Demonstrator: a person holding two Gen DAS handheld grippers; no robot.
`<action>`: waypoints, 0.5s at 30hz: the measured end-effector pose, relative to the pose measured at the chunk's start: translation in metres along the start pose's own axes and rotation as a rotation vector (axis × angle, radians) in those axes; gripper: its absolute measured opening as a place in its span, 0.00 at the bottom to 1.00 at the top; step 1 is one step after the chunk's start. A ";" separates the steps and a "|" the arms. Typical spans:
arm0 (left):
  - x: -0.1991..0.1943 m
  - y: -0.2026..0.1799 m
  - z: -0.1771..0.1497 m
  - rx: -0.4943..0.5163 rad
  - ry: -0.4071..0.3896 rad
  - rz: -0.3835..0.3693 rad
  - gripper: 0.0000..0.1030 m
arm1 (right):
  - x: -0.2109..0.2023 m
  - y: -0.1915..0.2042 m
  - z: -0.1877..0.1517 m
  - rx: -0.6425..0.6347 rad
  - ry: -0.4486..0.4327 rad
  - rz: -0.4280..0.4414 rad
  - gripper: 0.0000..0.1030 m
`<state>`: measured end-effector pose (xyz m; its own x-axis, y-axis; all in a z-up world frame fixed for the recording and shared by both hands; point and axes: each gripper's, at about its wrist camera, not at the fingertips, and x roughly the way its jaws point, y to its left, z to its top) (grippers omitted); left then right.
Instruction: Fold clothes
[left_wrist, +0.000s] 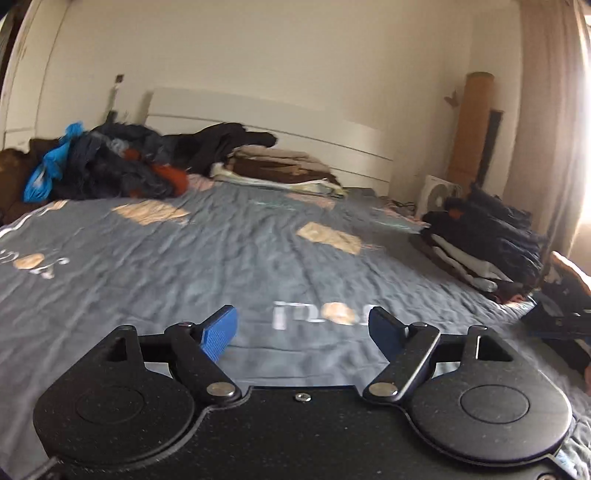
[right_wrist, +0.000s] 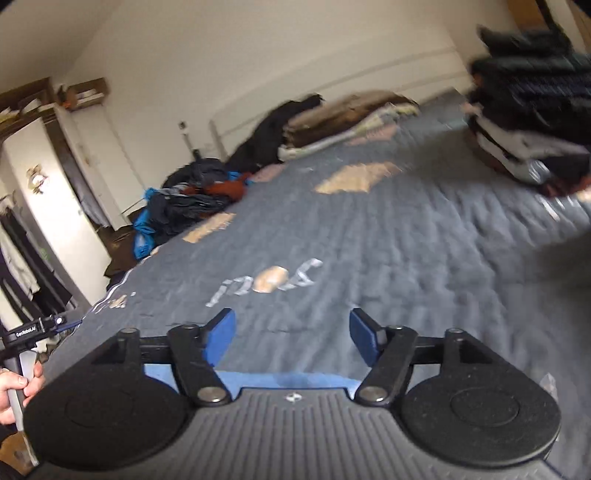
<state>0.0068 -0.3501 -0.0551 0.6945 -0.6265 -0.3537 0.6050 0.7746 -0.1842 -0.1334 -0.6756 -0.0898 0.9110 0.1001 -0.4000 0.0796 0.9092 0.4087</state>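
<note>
Both the left hand-held gripper (left_wrist: 303, 332) and right hand-held gripper (right_wrist: 291, 332) hang open and empty over the bed (left_wrist: 184, 266), between garments; next comes fetching one from the unfolded heap (left_wrist: 107, 166) at the bed's far corner.

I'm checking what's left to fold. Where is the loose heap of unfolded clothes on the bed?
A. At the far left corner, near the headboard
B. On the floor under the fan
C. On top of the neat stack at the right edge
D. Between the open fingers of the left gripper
A: the loose heap lies at the bed's far left, apart from the neat stack.
</note>
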 end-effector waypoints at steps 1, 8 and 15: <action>0.008 -0.018 -0.007 -0.005 0.023 -0.013 0.75 | 0.007 0.013 -0.001 -0.011 0.007 0.027 0.72; 0.051 -0.047 -0.055 -0.002 0.140 0.002 0.72 | 0.068 0.045 -0.038 0.002 0.150 0.050 0.73; 0.075 -0.055 -0.080 0.173 0.199 0.144 0.80 | 0.084 0.040 -0.071 -0.137 0.181 -0.035 0.73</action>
<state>-0.0058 -0.4325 -0.1445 0.6984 -0.4692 -0.5405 0.5753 0.8172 0.0340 -0.0828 -0.6024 -0.1654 0.8205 0.1268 -0.5574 0.0430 0.9586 0.2815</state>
